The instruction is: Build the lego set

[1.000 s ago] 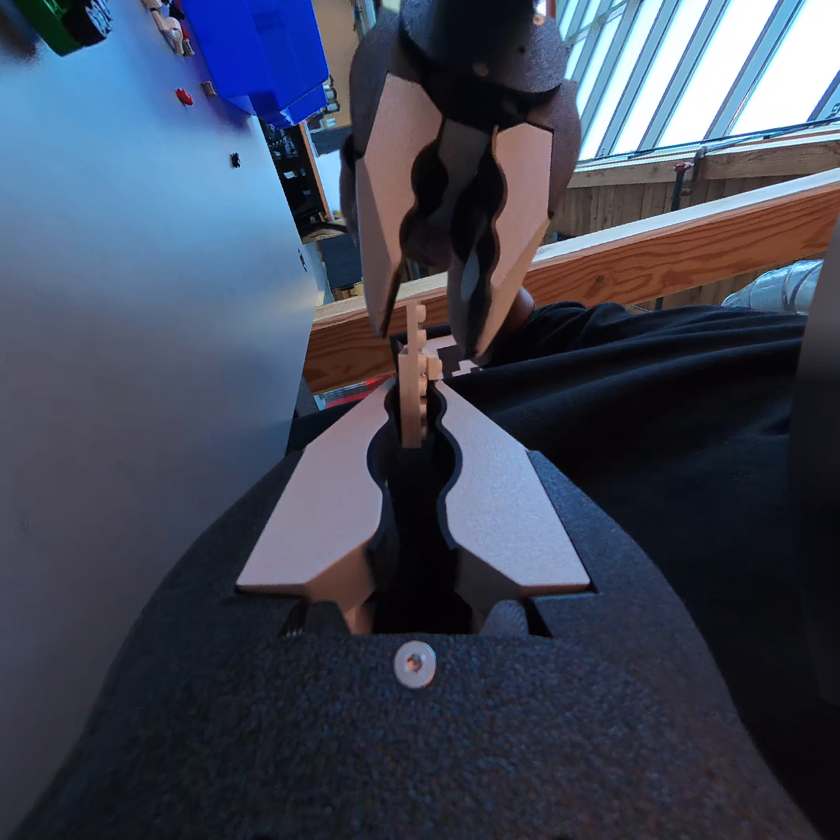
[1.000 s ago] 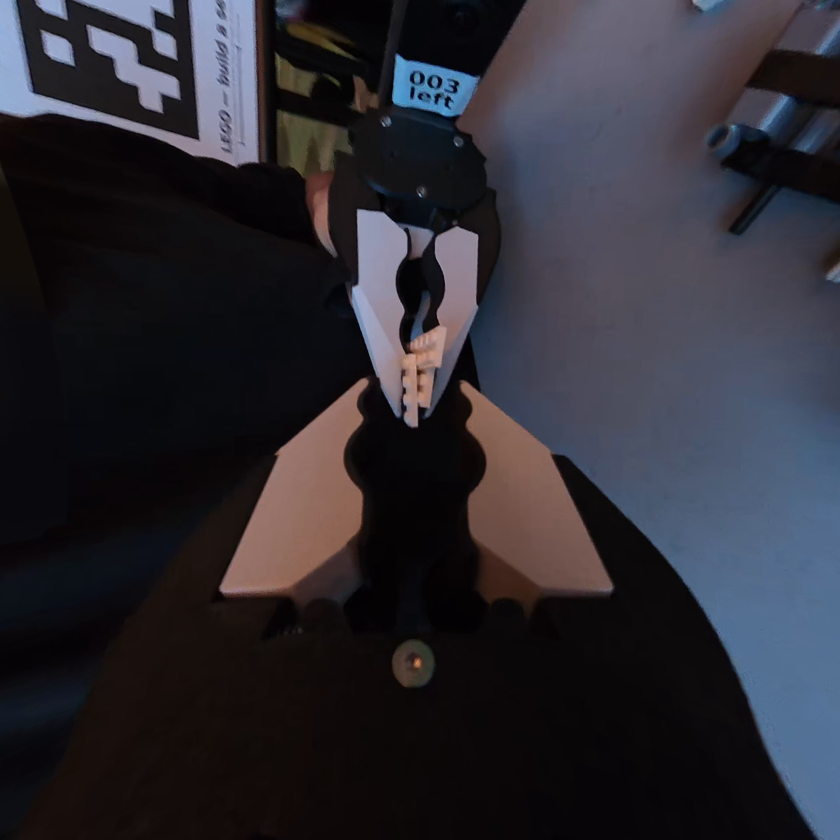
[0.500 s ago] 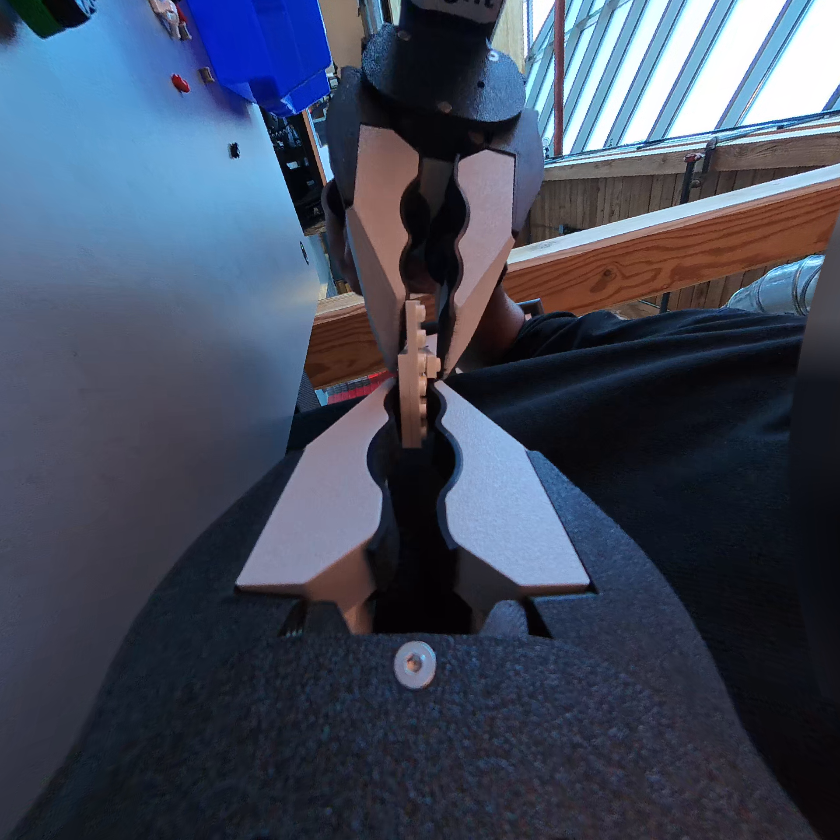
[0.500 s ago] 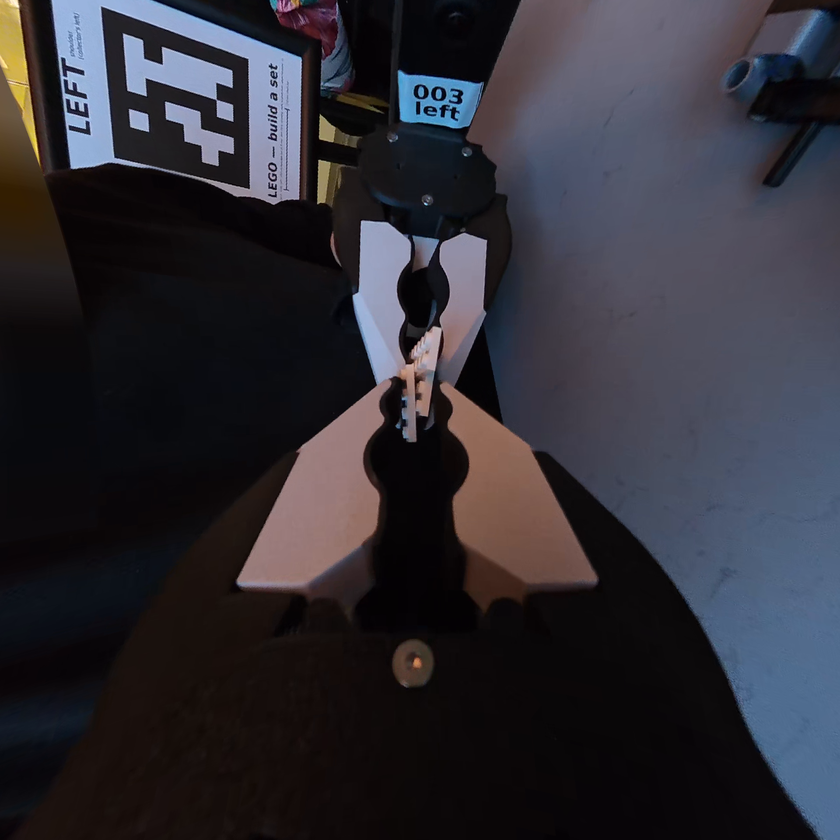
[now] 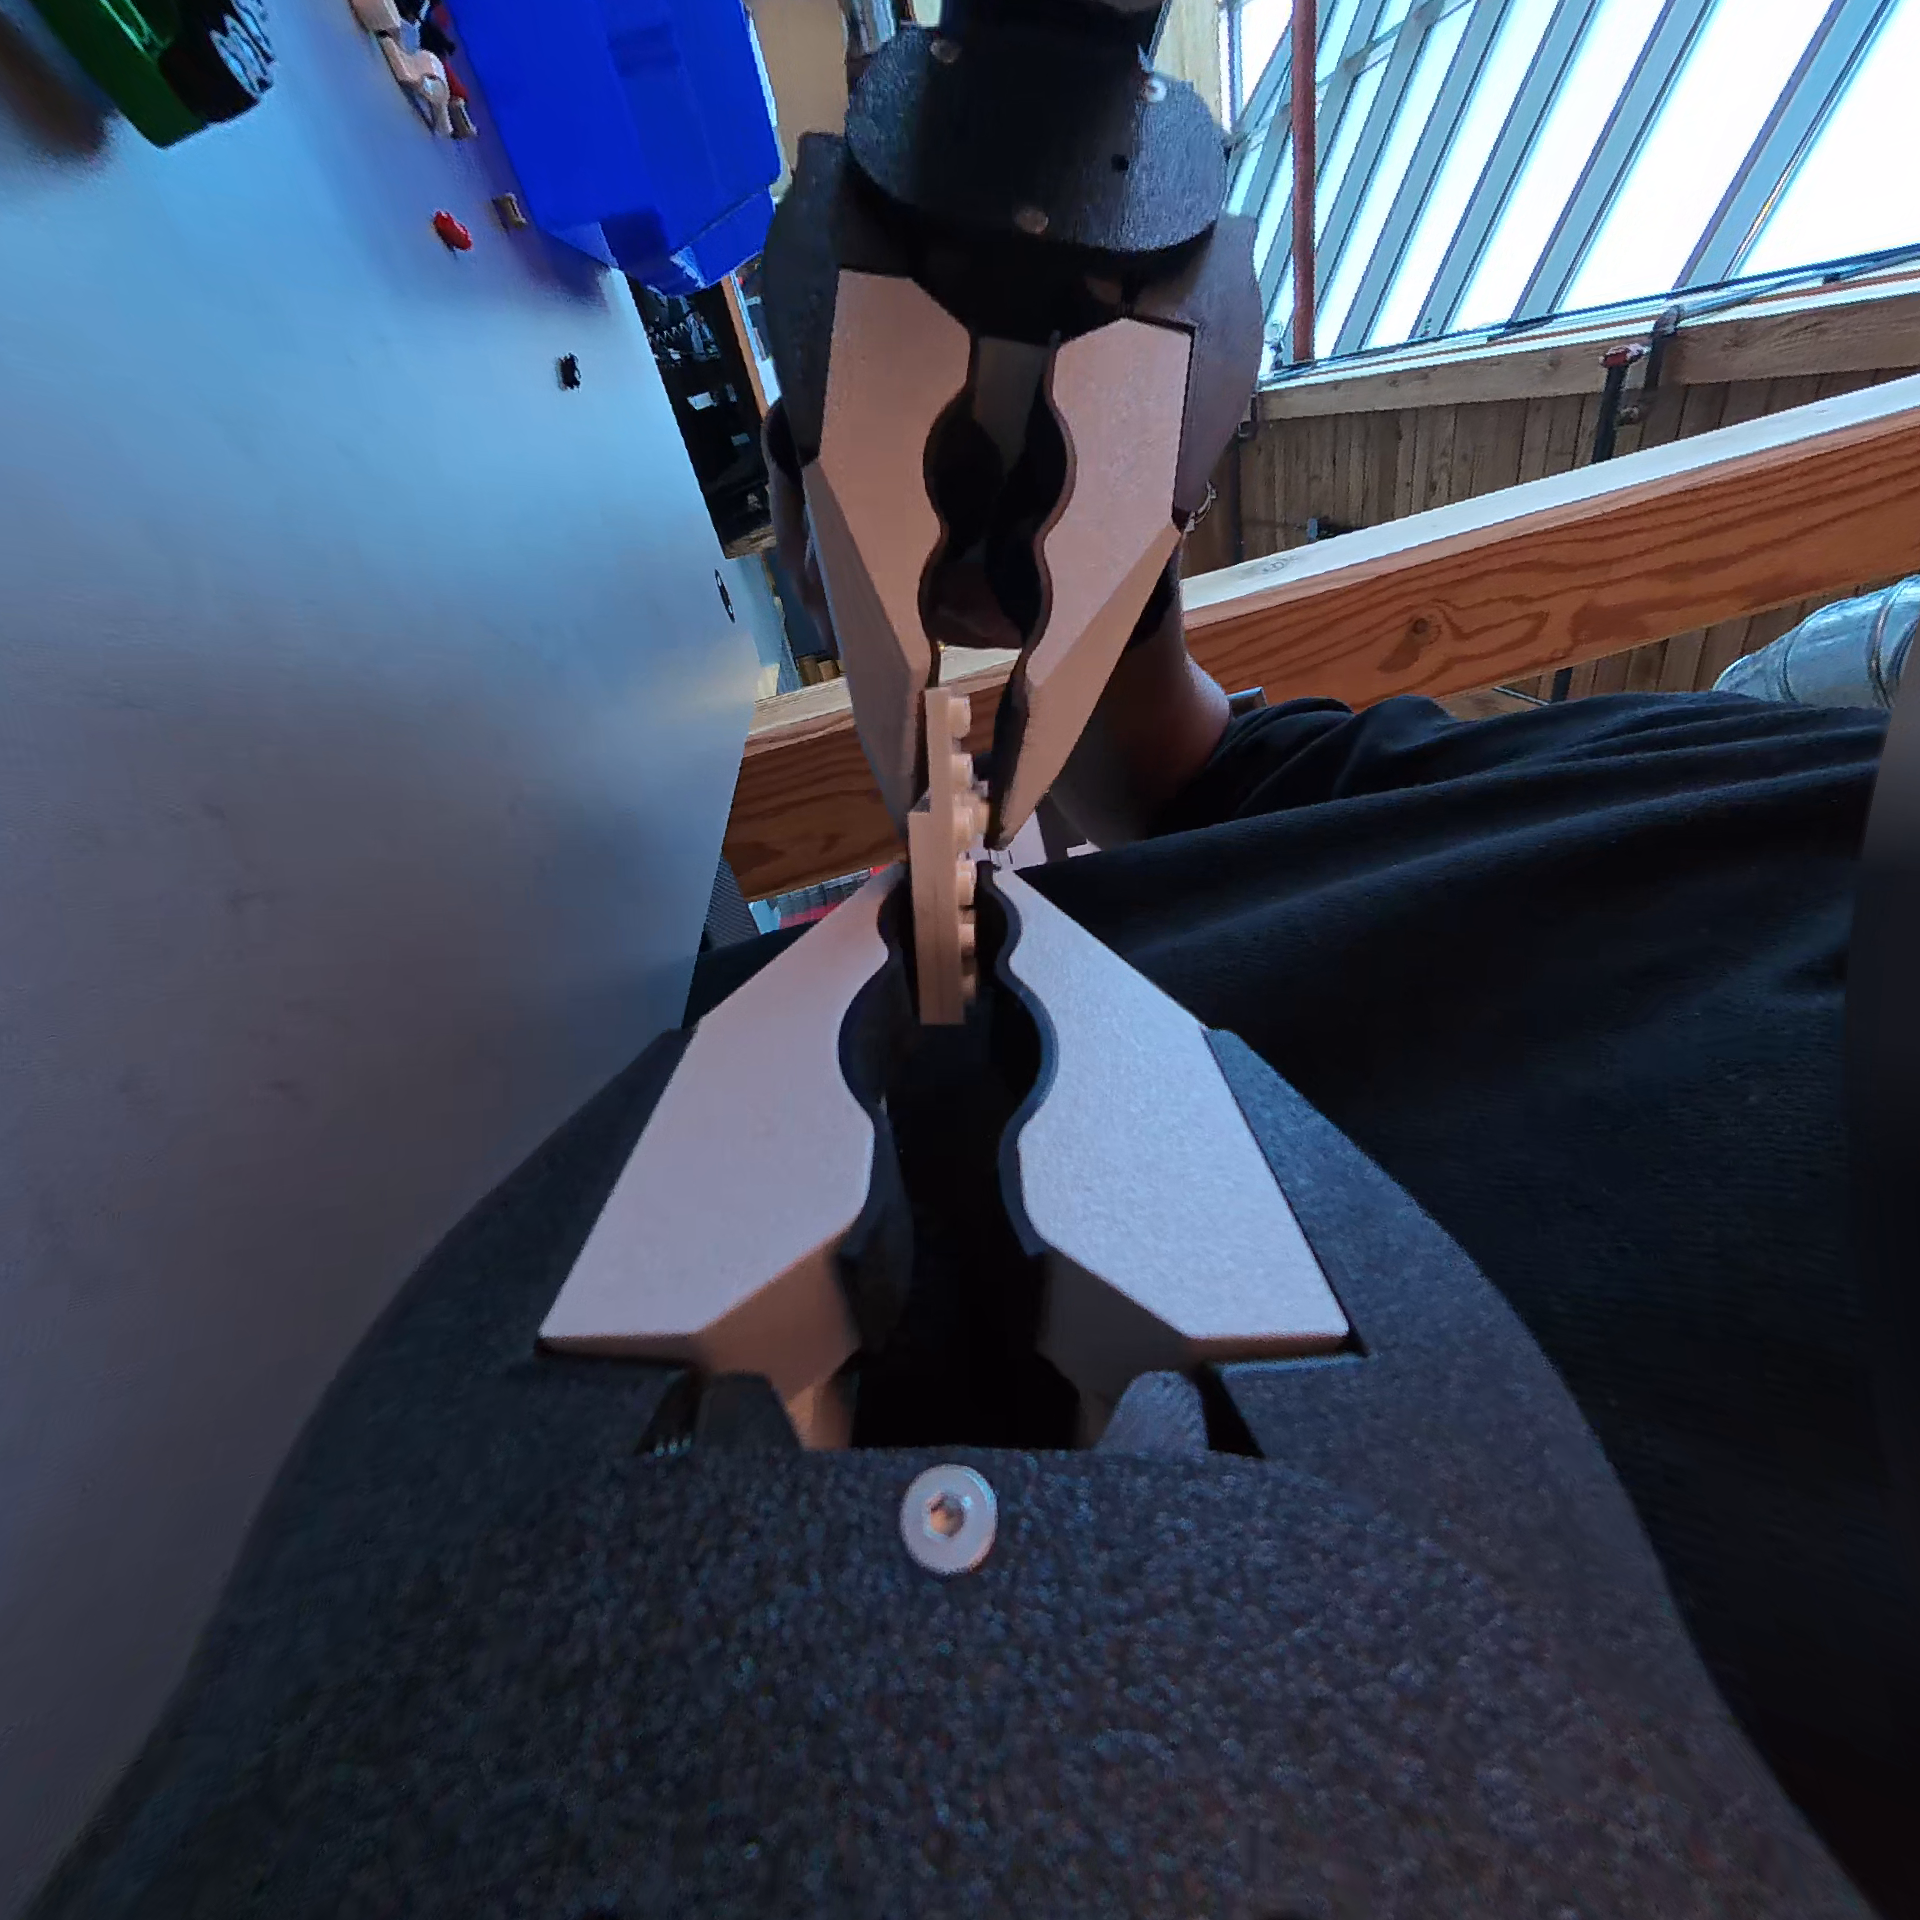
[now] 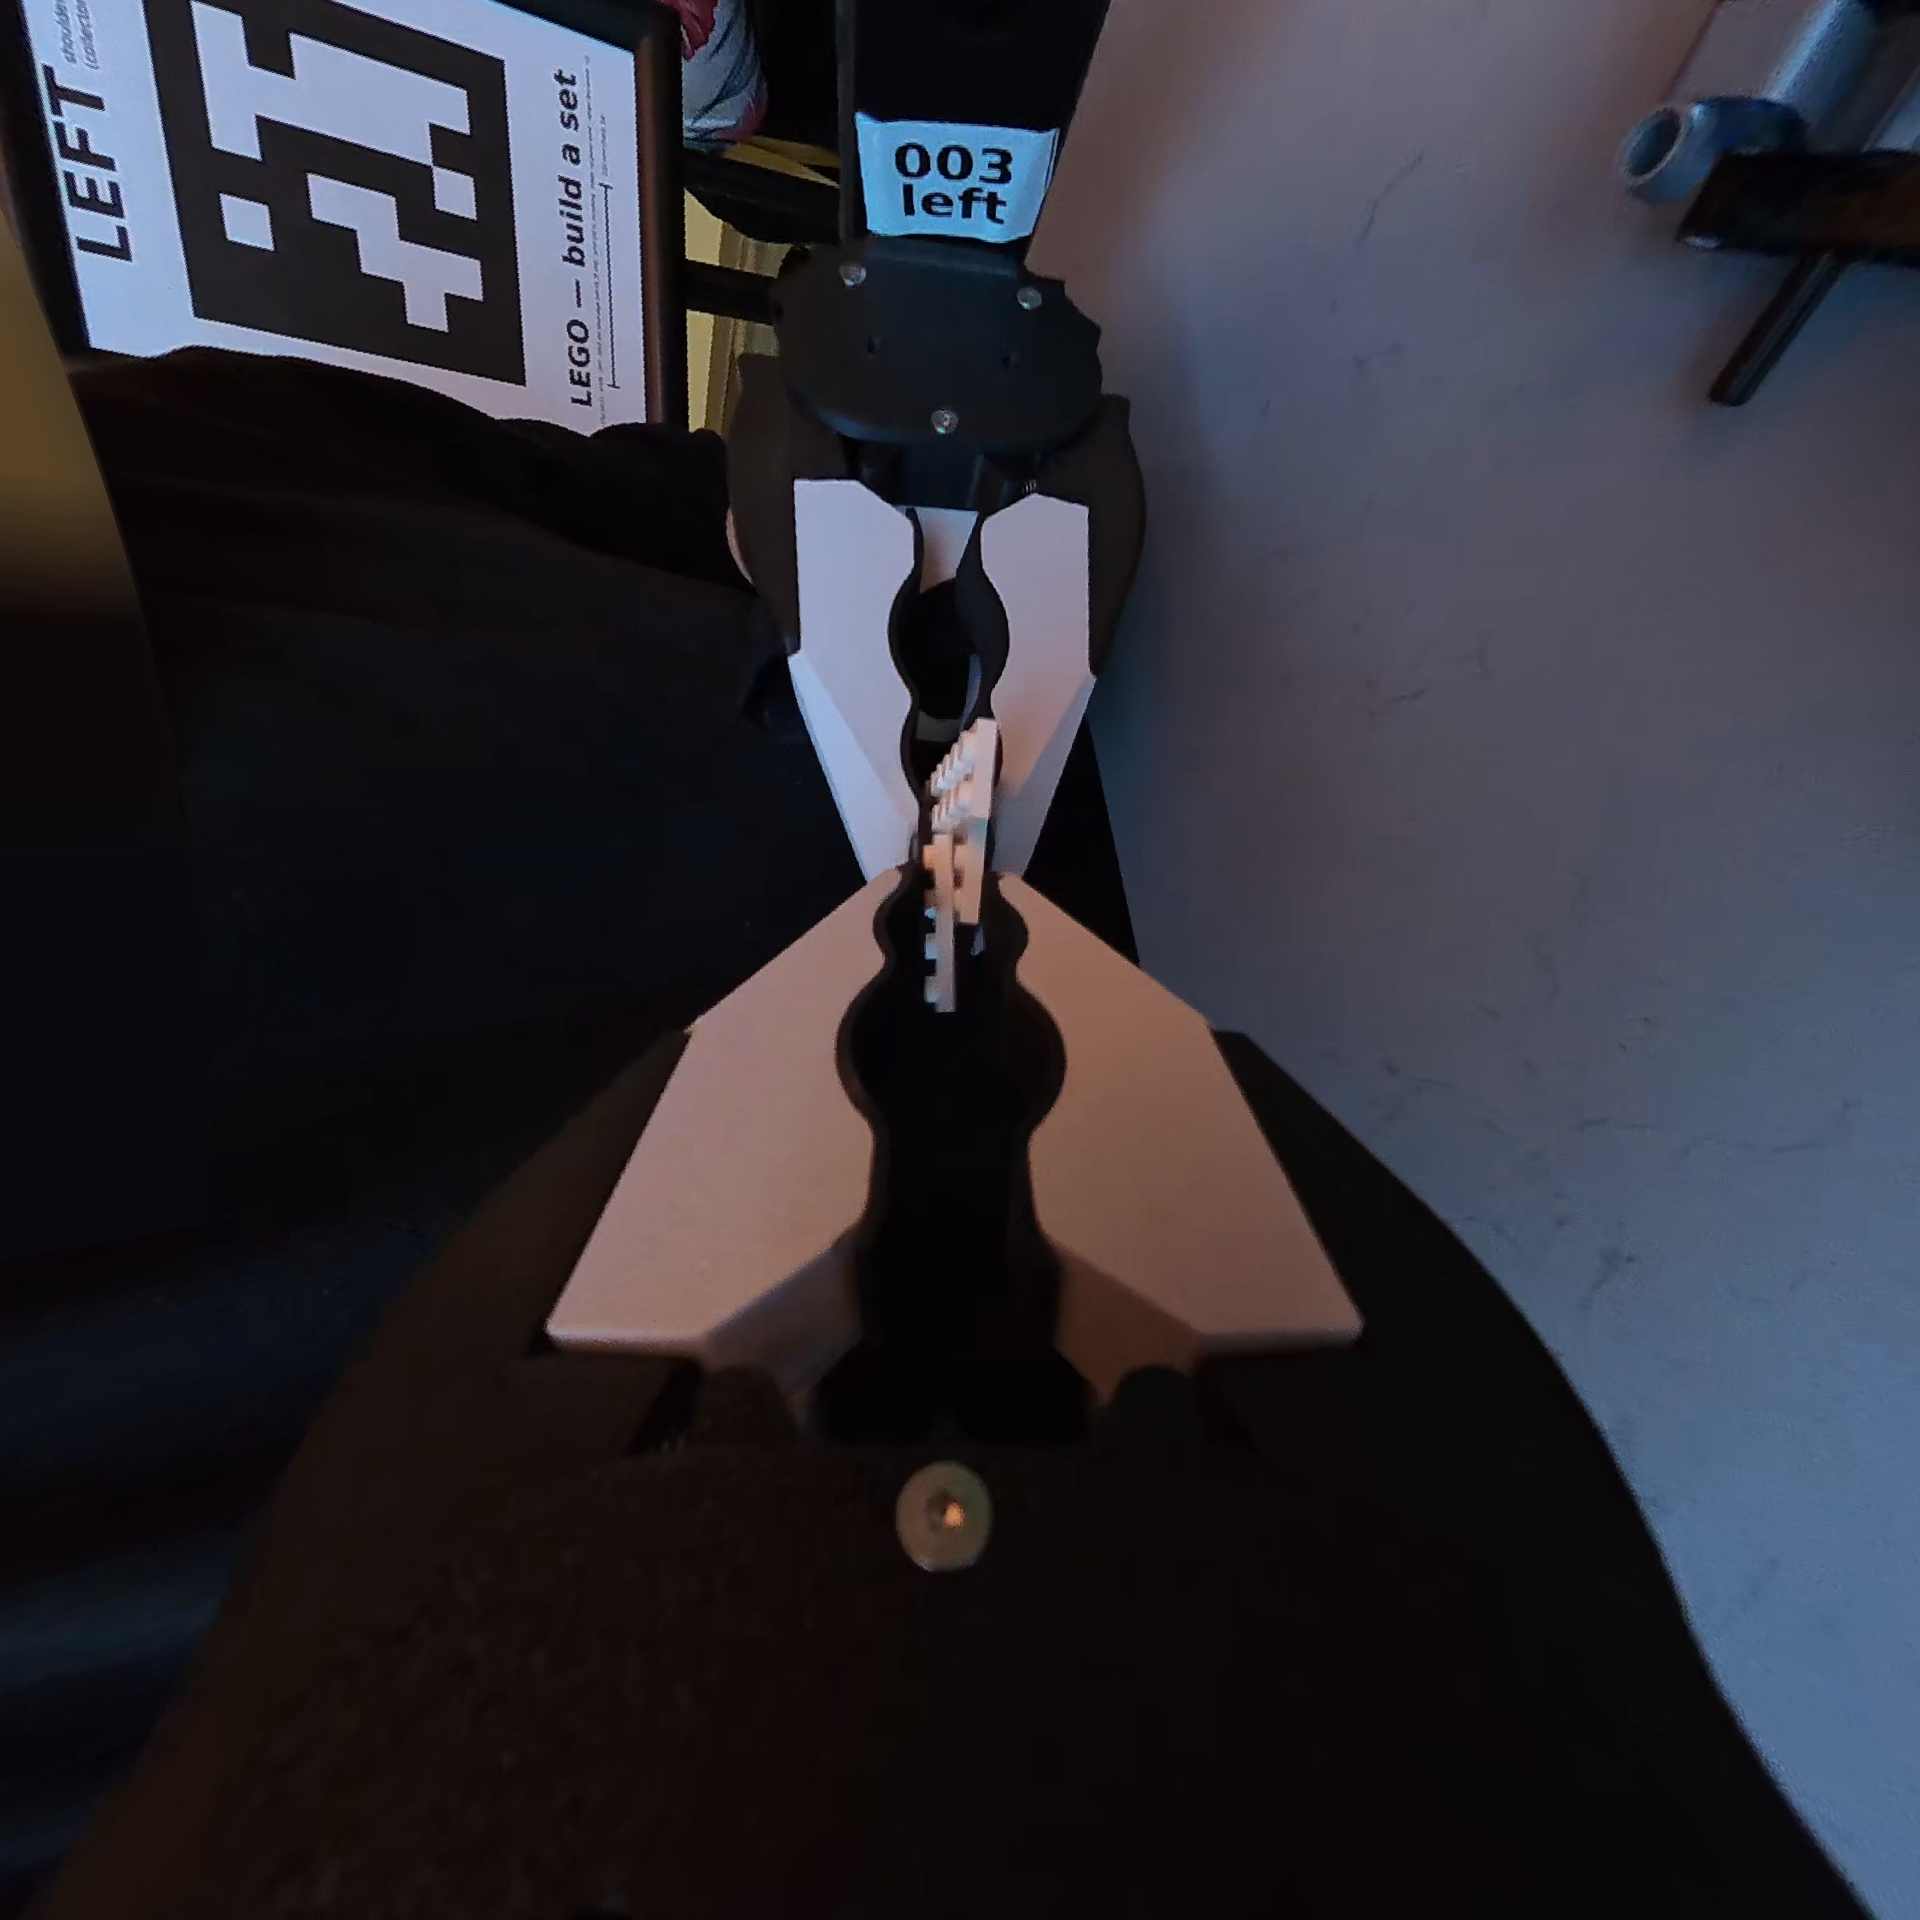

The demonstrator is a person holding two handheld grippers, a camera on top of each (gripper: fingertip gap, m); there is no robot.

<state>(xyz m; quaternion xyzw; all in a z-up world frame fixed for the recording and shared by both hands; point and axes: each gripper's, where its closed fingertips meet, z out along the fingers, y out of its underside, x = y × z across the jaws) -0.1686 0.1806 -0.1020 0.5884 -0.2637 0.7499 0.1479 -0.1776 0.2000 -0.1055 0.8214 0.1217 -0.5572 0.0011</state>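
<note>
A tan lego plate assembly (image 5: 940, 935), two thin studded plates stacked, is held on edge in the air between both grippers. My left gripper (image 5: 943, 888) is shut on its near end. My right gripper (image 5: 956, 810) reaches in from above, its fingers closed around the far end. In the right wrist view the same assembly (image 6: 961, 810) looks white. There my right gripper (image 6: 945, 888) is shut on its near end, and the left gripper (image 6: 951, 862) faces it tip to tip, shut on the other end.
A grey table (image 5: 312, 727) fills the left, with a blue bin (image 5: 623, 125), a green item (image 5: 135, 62) and small loose pieces such as a red one (image 5: 449, 229). A person's black clothing (image 5: 1455, 987) lies below, a wooden beam (image 5: 1558, 582) behind. A framed marker sign (image 6: 343, 208) and a metal pipe (image 6: 1714, 135) show. My left and right fingertips are right by each other.
The right gripper has moved onto the far end of the plates and its fingers have closed on them. The left gripper has kept its hold throughout.
</note>
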